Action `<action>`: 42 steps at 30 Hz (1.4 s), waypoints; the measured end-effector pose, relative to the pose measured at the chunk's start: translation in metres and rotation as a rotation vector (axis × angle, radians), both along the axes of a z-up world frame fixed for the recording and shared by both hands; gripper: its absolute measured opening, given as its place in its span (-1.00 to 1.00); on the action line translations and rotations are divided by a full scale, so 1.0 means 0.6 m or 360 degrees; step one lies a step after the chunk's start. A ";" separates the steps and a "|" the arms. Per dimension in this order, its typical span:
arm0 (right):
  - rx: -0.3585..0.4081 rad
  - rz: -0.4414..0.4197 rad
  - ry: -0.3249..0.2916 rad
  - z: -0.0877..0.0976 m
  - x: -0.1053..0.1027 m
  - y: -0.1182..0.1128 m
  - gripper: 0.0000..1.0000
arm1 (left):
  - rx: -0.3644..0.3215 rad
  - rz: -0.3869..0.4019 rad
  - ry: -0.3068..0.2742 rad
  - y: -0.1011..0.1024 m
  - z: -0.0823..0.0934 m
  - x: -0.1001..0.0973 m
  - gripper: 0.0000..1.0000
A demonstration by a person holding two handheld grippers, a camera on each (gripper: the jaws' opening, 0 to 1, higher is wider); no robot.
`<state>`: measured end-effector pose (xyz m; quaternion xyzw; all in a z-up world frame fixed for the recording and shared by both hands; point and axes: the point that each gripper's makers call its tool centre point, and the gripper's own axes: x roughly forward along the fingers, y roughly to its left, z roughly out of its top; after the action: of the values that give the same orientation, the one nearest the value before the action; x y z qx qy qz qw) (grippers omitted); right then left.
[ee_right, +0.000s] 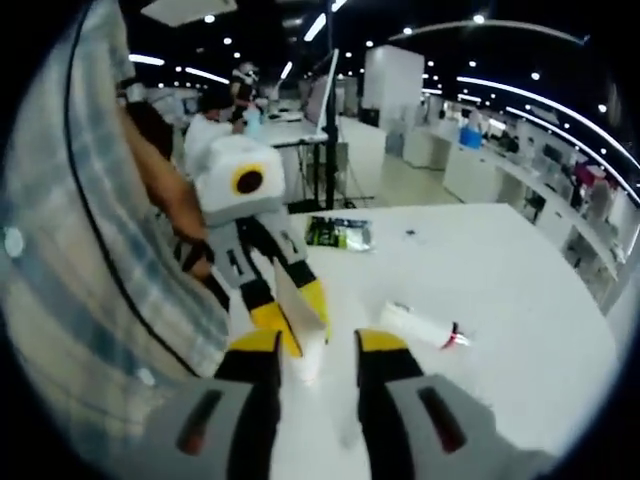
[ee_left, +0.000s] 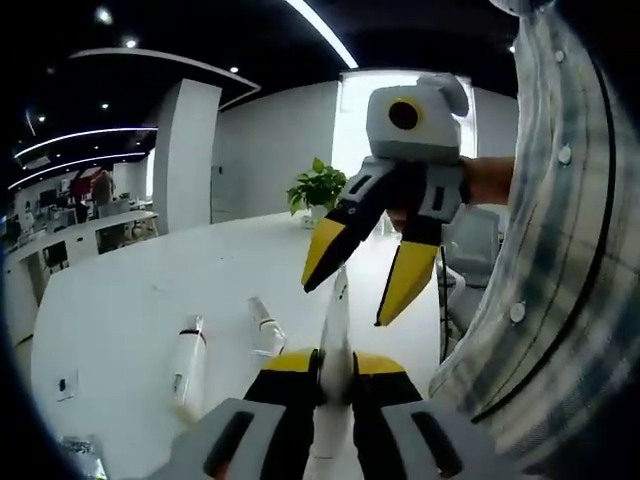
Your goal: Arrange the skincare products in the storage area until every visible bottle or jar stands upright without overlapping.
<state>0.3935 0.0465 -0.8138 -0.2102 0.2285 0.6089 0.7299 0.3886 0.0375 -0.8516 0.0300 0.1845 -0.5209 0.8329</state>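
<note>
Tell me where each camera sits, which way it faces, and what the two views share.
Left gripper view: rides on the left gripper, looking across the white table toward a potted plant; its jaws are shut on a white tube, with a plaid shirt at right.
Right gripper view: rides on the right gripper, facing the table's far side and office; jaws open, shirt at left.
Shared: each view shows the other gripper, the held tube, table and shirt.

Ceiling strips (ee_left: 320,30) and small round spotlights (ee_right: 478,18) are lighting the room evenly, while a bright window (ee_left: 350,120) is blowing out to white. The white table (ee_right: 520,300) is glaring softly (hardly any shadows). Fisheye bending is warping both views' edges, and the right gripper view is smearing with blur.
</note>
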 end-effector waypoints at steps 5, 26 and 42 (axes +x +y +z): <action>0.0027 0.0077 0.0003 0.012 -0.004 0.019 -0.58 | 0.0005 -0.0047 -0.0002 0.003 -0.002 -0.001 -0.76; -0.0190 0.0230 -0.0121 -0.014 -0.011 0.040 -0.61 | 0.0024 0.0110 0.0183 0.039 -0.021 0.004 -0.26; -0.0279 0.0297 0.0158 -0.065 -0.016 0.032 -0.54 | -0.0007 0.0298 0.0318 0.082 -0.036 -0.008 -0.27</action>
<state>0.3841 0.0659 -0.8531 -0.2631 0.2960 0.6615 0.6369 0.3838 0.0864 -0.8731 -0.0412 0.2675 -0.4418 0.8553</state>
